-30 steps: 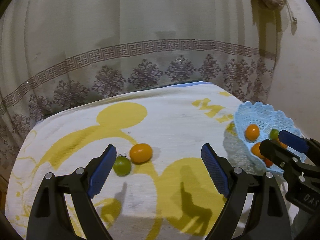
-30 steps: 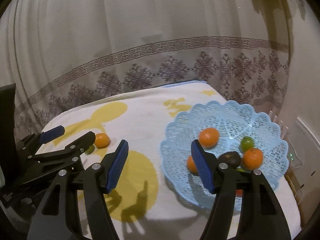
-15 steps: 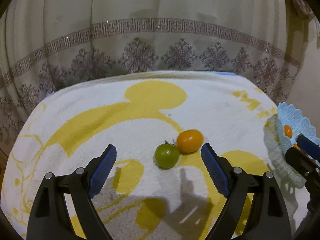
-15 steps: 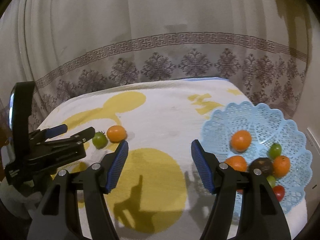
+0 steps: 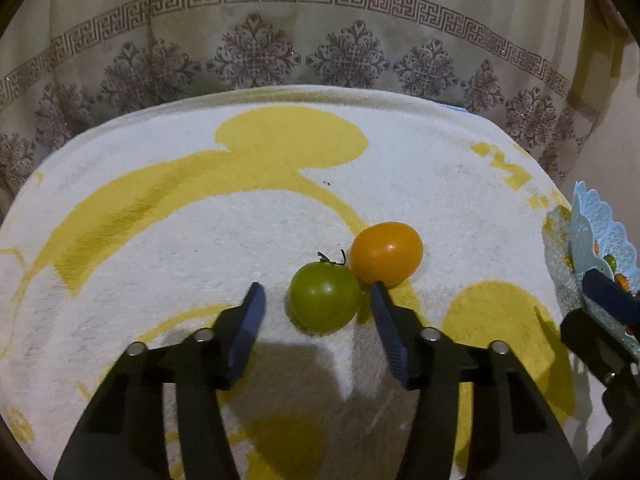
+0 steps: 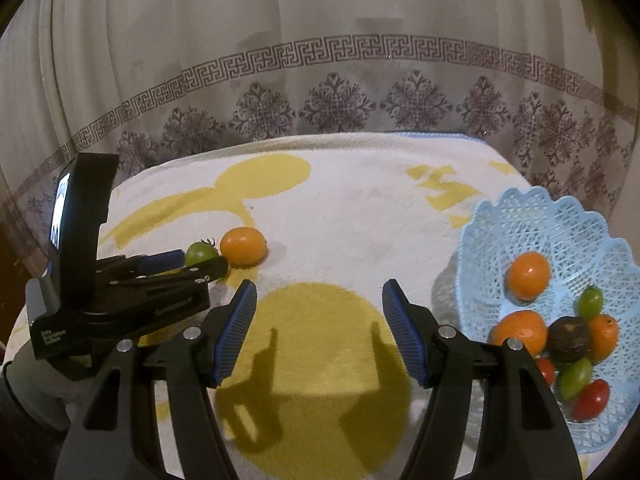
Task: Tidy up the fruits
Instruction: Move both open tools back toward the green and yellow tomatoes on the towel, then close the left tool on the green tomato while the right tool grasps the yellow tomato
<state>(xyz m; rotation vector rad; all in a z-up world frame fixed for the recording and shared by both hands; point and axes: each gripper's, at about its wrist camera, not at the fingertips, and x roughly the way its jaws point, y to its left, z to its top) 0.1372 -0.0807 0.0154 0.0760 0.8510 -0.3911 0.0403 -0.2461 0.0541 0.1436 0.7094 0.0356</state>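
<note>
A green tomato [image 5: 324, 300] lies on the white and yellow towel [image 5: 200, 240], touching an orange fruit [image 5: 387, 254] on its right. My left gripper [image 5: 317, 286] straddles the green tomato and its jaws are closing; a gap still shows on the left side, so the pads do not press on it. In the right wrist view the left gripper [image 6: 200, 263] reaches the green tomato [image 6: 199, 252] beside the orange fruit [image 6: 243, 246]. My right gripper [image 6: 320, 286] hangs open over the towel with nothing between its fingers, left of the light blue basket [image 6: 520, 208].
The basket holds several fruits: oranges [image 6: 528, 274], a dark fruit [image 6: 568, 338], green ones and red tomatoes [image 6: 592, 400]. Its rim [image 5: 592, 224] shows at the right edge of the left wrist view. A patterned curtain [image 6: 340, 104] hangs behind the towel-covered surface.
My left gripper came down and forward onto the green tomato, and its jaws narrowed around it. The right gripper drifted left, away from the basket, and stayed open.
</note>
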